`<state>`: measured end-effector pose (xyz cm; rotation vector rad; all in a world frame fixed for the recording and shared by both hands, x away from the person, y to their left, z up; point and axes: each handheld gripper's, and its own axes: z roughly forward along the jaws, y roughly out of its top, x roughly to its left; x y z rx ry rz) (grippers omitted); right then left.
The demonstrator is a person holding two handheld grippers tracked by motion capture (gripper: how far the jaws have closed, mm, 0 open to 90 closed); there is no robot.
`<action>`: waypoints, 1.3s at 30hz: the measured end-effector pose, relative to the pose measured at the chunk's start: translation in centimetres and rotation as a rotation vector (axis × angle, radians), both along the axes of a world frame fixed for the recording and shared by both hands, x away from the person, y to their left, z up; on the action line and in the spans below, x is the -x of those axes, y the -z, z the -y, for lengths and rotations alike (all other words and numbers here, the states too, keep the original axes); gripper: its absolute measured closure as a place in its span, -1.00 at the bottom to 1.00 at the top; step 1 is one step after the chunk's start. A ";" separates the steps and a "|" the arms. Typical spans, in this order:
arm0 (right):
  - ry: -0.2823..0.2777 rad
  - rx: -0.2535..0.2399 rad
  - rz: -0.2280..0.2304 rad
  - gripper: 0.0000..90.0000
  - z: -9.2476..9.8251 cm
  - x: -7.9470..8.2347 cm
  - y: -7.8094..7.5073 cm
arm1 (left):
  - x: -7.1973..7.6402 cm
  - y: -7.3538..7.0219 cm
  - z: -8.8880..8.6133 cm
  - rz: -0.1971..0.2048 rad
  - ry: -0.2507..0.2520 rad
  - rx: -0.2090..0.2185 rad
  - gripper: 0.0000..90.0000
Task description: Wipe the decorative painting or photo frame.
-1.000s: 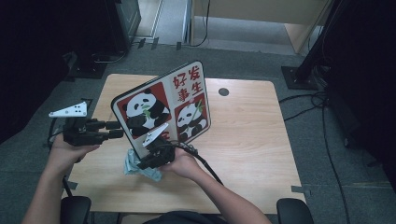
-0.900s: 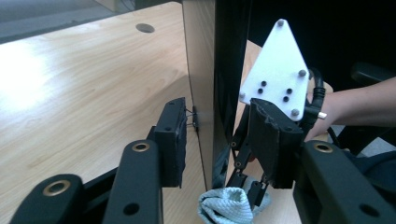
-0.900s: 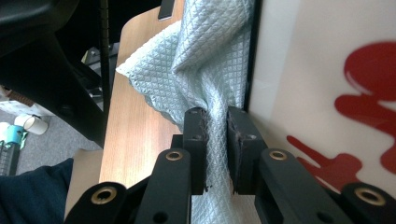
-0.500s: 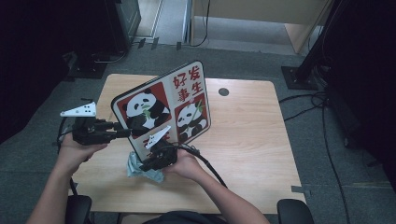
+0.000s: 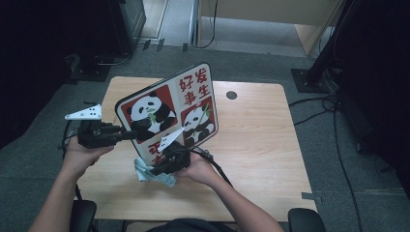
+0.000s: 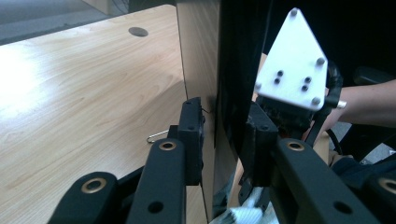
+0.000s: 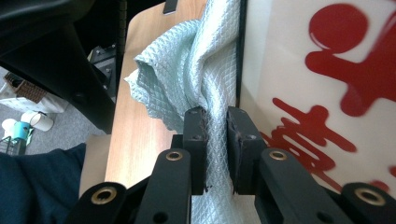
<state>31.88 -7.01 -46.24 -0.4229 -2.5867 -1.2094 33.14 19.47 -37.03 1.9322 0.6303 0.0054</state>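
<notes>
High view: the left gripper is closing on the panda board's left edge at frame centre. Left gripper view: fingers are flanking that edge, contact unclear. Right gripper view: fingers are clamping the cloth beside the board, ready for wiping.

Glossy smooth panda board, pale quilted shiny cloth, matt light wood-grain table

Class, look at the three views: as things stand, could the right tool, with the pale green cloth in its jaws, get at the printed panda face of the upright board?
Probably yes. The right tool is shut on the pale green quilted cloth right beside the upright panda-printed board, with nothing between; the left tool straddles the board's edge, jaws just closing, apparently steadying it.
</notes>
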 end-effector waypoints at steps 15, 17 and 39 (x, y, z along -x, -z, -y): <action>0.072 -0.069 0.013 0.77 3.6 -1.0 -3.2 | -0.2 0.0 -0.4 -0.007 -0.034 0.010 0.73; 0.084 -0.066 0.029 0.77 4.0 -1.3 -3.8 | -0.2 0.0 -0.4 -0.008 -0.035 0.009 0.73; 0.080 -0.100 0.089 0.77 5.5 -4.1 -11.5 | -0.1 0.0 -0.4 -0.007 -0.036 0.010 0.74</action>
